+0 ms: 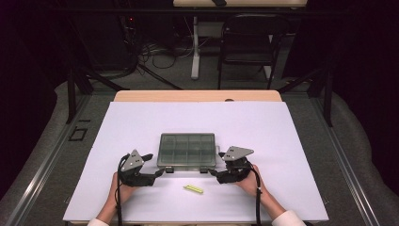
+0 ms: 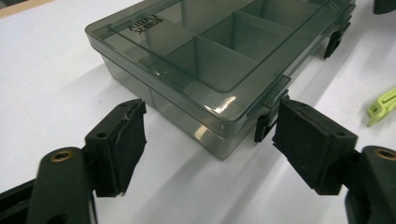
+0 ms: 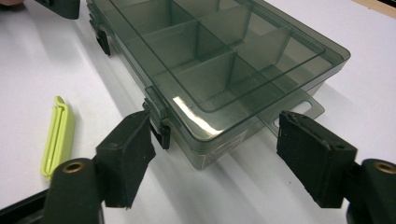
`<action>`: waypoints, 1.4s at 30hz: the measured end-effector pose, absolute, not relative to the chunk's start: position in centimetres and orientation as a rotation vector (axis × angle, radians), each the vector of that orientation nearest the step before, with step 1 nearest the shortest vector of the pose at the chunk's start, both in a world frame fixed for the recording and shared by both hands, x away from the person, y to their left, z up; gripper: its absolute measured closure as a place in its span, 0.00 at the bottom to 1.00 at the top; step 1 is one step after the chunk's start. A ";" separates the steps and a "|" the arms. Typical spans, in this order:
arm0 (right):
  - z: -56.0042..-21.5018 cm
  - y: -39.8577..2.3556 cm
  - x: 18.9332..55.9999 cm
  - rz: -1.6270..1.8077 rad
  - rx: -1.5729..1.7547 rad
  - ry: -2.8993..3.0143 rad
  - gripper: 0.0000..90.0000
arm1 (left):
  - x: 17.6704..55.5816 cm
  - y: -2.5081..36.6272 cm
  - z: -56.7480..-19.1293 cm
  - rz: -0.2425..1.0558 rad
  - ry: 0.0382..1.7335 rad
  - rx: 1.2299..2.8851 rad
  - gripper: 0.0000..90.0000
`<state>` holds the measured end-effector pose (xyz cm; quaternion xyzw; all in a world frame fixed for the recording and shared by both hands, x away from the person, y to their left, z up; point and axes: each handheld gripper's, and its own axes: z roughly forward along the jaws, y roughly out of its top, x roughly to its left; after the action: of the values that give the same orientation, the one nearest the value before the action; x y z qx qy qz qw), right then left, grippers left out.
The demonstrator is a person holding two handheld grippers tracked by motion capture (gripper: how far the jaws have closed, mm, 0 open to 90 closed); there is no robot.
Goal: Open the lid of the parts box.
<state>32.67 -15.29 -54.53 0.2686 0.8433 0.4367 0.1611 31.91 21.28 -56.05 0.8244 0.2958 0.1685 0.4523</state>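
Observation:
A smoky grey see-through compartment box point(image 1: 187, 149) lies lid down in the middle of the white table, with two black latches along its near side. My left gripper point(image 1: 156, 164) is at the box's near left corner, and in the left gripper view point(image 2: 210, 144) its jaws stand apart around that corner, the right pad close beside a latch point(image 2: 261, 129). My right gripper point(image 1: 216, 164) mirrors it at the near right corner; its jaws point(image 3: 215, 149) straddle the corner without pressing, the left one next to a latch point(image 3: 162, 132). A lime-green clip point(image 1: 193, 189) lies in front of the box.
White sheet point(image 1: 282, 141) covers the table, with a wooden strip point(image 1: 197, 95) at the far edge. A dark chair point(image 1: 247, 42) and cables stand beyond the table. The green clip point(image 2: 382, 105) point(image 3: 58, 137) lies between the two hands.

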 end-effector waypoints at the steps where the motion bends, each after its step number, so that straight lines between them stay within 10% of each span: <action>1: -54.5 -15.3 32.7 1.247 0.767 2.408 0.31 | 31.9 21.3 -56.0 0.419 0.730 2.042 0.29; 16: -55.1 -14.8 32.4 1.170 0.772 2.418 0.52 | 32.0 21.4 -56.3 0.418 0.720 2.049 0.46; 42: -55.3 -14.7 32.3 1.162 0.787 2.414 0.54 | 32.0 21.0 -56.4 0.408 0.697 2.085 0.54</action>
<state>32.27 -14.67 -55.34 0.2777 0.8512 0.4100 0.1737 31.96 20.96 -56.39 0.8384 0.2803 0.1642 0.4376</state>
